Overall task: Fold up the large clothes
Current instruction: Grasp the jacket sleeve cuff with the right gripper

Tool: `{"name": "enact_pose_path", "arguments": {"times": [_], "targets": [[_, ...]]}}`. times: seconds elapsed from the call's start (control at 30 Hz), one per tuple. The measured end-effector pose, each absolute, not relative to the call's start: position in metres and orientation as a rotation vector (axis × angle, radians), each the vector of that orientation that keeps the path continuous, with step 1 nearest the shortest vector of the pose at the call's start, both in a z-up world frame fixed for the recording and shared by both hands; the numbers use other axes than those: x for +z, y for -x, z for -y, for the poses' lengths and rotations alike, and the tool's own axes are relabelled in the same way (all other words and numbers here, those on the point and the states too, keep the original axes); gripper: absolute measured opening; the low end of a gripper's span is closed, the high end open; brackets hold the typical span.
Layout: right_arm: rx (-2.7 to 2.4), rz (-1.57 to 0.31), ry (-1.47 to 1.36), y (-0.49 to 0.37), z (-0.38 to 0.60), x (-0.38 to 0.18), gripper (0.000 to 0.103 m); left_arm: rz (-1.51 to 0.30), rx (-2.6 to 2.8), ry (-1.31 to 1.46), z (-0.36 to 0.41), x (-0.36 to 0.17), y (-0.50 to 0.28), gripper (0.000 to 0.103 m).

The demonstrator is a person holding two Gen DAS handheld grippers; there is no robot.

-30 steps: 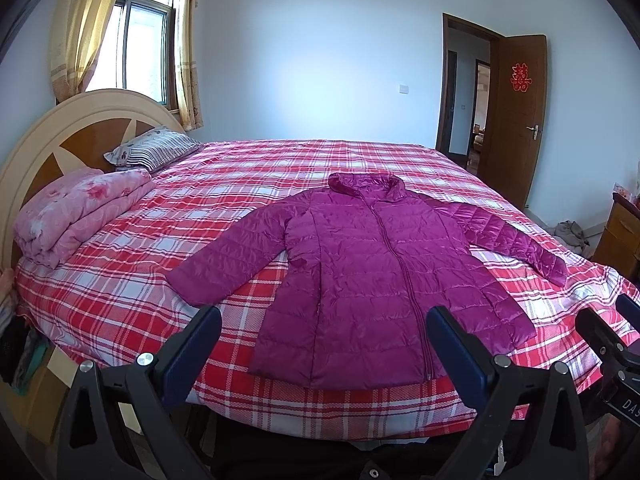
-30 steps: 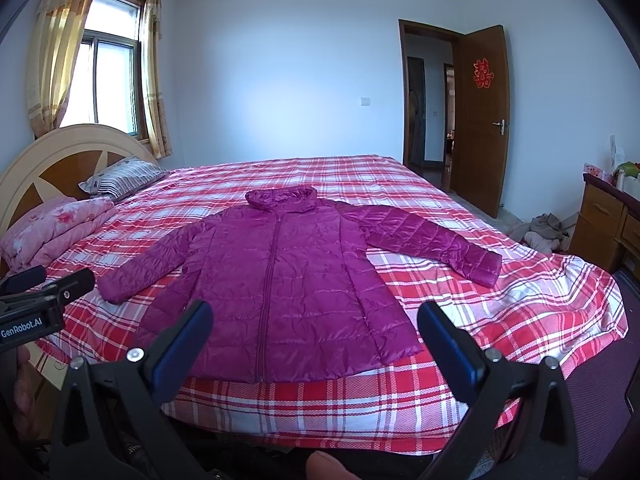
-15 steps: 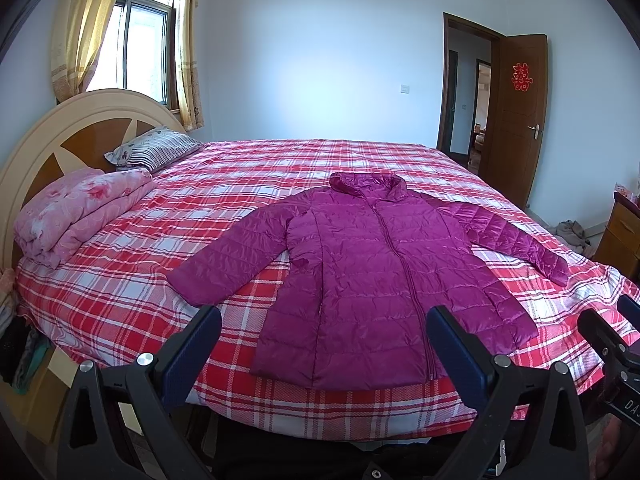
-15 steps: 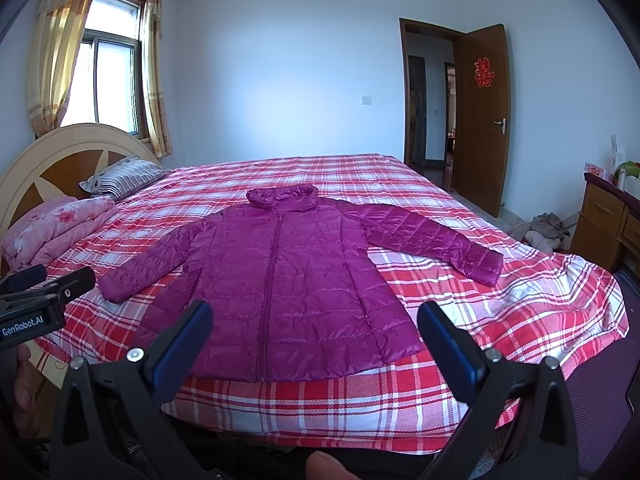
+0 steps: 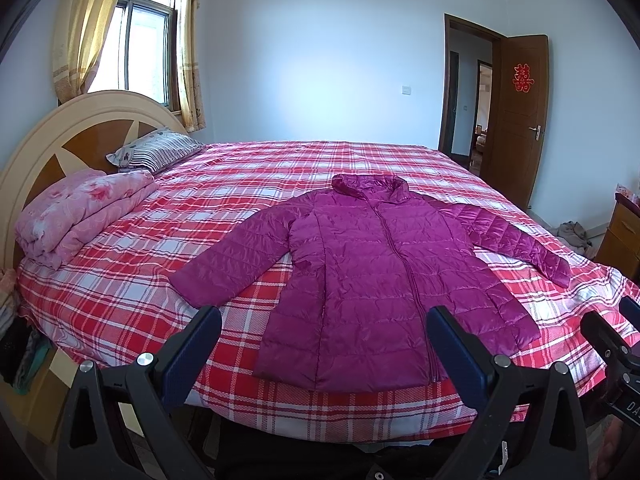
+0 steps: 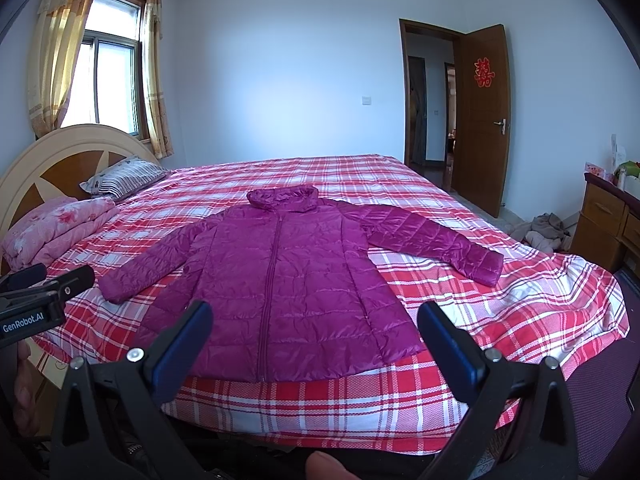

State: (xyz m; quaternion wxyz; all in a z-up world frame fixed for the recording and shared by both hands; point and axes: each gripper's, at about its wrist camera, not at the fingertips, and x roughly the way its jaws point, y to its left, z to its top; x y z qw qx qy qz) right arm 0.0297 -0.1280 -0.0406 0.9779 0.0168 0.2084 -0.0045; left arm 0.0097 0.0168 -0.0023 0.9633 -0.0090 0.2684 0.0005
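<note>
Both grippers wide apart above the bed's near edge, jacket laid flat

Down at the bottom of the left wrist view, the left gripper (image 5: 324,344) has its jaws spread wide, with nothing between its blue-padded fingers (image 5: 192,344); through the gap shows the hem of the purple jacket (image 5: 372,280). Likewise, at the bottom of the right wrist view, the right gripper (image 6: 314,338) has its jaws wide apart and empty, framing the same hem. Neither gripper touches the cloth; both hover short of the near edge of the bed (image 6: 520,320).

At the lower left edge of the right wrist view the left gripper appears again from the side, and at the lower right edge of the left wrist view a part of the right gripper shows.

The jacket lies face up in the middle of both frames on the red and white plaid sheet (image 5: 120,292), zipped shut, collar pointing away from the cameras, hem nearest them. Its sleeves spread out to either side, angled toward the near edge.

Toward the left of the frames, a folded pink quilt (image 5: 84,216) rests against the round headboard (image 5: 52,132), with a striped pillow (image 5: 156,154) just beyond it. Upper left holds a curtained window (image 6: 108,80); on the right stands an open brown door (image 6: 480,120), and a wooden cabinet (image 6: 604,220) sits at the right edge
</note>
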Motion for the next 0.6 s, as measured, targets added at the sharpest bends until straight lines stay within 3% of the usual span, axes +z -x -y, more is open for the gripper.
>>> {"name": "enact_pose_path", "arguments": {"times": [0.6], "targets": [[0.035, -0.439, -0.075, -0.036, 0.126, -0.047, 0.103, -0.516, 0.001, -0.048, -0.018, -0.007, -0.024, 0.102]]}}
